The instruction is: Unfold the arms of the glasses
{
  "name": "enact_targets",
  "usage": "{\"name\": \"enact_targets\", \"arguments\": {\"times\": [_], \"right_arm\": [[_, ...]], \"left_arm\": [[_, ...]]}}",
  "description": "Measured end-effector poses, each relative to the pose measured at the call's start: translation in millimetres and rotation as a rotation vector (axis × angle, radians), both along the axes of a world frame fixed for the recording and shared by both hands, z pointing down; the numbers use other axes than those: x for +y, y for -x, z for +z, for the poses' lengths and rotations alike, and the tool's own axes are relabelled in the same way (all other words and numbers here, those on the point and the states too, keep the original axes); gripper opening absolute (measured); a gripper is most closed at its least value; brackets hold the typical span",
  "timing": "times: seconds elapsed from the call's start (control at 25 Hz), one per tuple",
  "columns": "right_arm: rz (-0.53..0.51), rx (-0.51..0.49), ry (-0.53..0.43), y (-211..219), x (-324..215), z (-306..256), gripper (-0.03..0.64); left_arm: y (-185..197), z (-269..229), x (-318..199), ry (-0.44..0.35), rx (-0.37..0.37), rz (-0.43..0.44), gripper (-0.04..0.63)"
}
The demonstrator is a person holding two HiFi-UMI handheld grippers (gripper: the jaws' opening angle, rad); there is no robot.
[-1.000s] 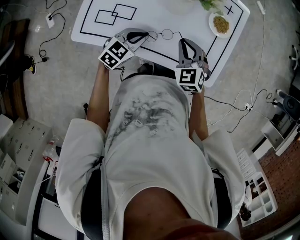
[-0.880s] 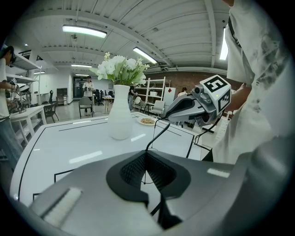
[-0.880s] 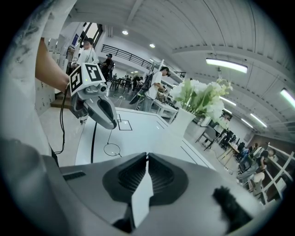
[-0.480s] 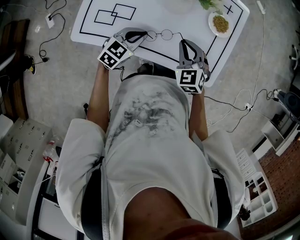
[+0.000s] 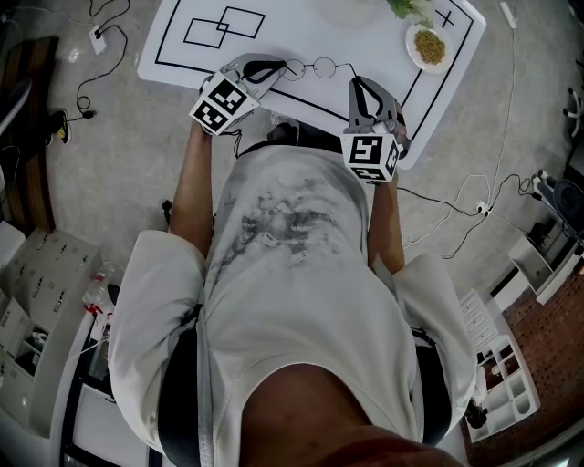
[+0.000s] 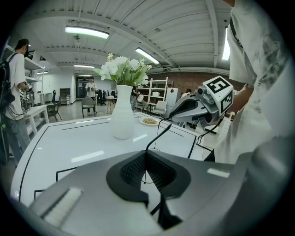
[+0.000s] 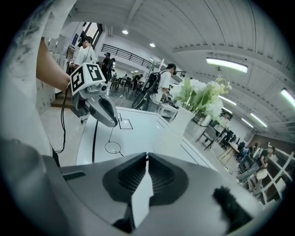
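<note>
Table (image 5: 365, 36) scene unchanged: left tool (image 5: 281, 67) grips glasses (image 5: 325, 65).

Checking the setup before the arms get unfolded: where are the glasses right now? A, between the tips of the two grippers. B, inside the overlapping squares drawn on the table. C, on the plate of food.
A: the head view shows the glasses between the left gripper and the right gripper, away from the plate and the squares.

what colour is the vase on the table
White vase, clearest in the left gripper view.
</note>
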State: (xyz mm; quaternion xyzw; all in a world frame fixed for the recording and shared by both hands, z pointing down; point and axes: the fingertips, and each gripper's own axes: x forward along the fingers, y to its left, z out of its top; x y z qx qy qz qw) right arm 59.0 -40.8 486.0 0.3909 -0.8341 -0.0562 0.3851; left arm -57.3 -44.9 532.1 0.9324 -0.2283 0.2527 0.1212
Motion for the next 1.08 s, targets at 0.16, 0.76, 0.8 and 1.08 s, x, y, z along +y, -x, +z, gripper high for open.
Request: {"name": "enact_targets", "arguments": {"times": [0.16, 0.76, 0.8, 1.08], "right_arm": [[-0.003, 0.003, 0.001, -0.3, 0.3, 0.6, 0.025], [-0.012, 0.004, -0.008, -1.8, 2.3, -1.0, 0.025], [-0.012, 0.005, -0.008, -1.8, 2.5, -1.0, 0.025], [-0.013, 0.005, -0.011, -3.7, 3.5, -3.3, 0.025]], "left_arm": [[0.2, 0.7, 0.2, 0.002, 0.001, -0.002, 0.011], [-1.3, -1.5, 0.6, -0.005, -0.004, -0.008, 0.011], [-1.3, -1.5, 0.7, -0.005, -0.004, -0.007, 0.011], [-2.8, -3.1, 1.4, -0.008, -0.003, -0.009, 0.011]]}}
